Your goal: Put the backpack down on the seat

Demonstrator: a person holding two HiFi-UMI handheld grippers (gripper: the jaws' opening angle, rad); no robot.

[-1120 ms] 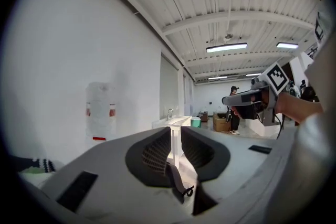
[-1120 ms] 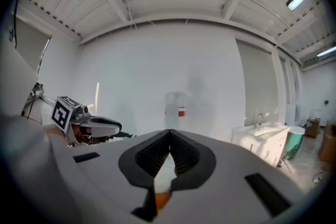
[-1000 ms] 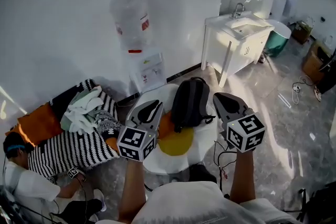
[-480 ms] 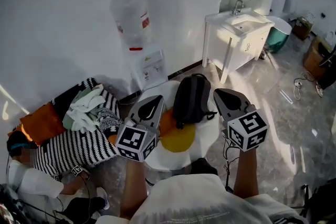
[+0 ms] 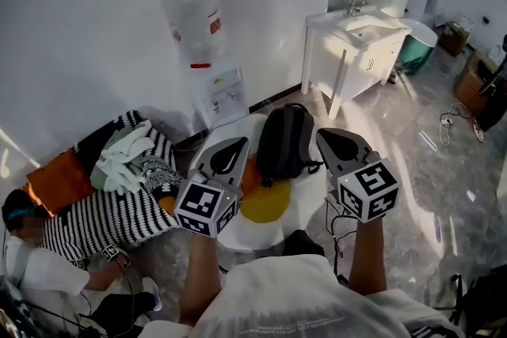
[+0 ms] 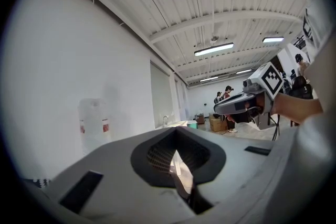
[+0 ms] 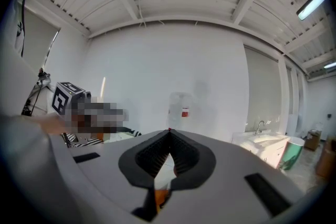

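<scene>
Both were closed on nothing, said the first observer. The left gripper (image 5: 238,143) and the right gripper (image 5: 323,135) each had its jaws pressed tip to tip, with nothing caught between them.

And the backpack? asked the second.

It stood at the middle of the head view, the first replied. The black backpack (image 5: 283,140) was upright on the white round seat (image 5: 310,198), at the rear of a yellow cushion (image 5: 265,203) that covered the lower part of the seat.

Why upright, and not flat?

It probably leaned on the seat's raised back, said the first, though the bag itself hid that contact. Set so far back, its weight would fall toward the support and not toward the open front edge.

And why were the grippers held as they were?

They flanked it, one at its left and one at its right, both apart from the fabric, the first answered. With the jaws closed and clear of the straps, nothing could snag and tip the bag. That suggested the placing was finished, or very nearly.

Anything near enough to matter?

Only the water dispenser (image 5: 212,87) in the upper left, said the first, and it was well apart from the seat.
</scene>
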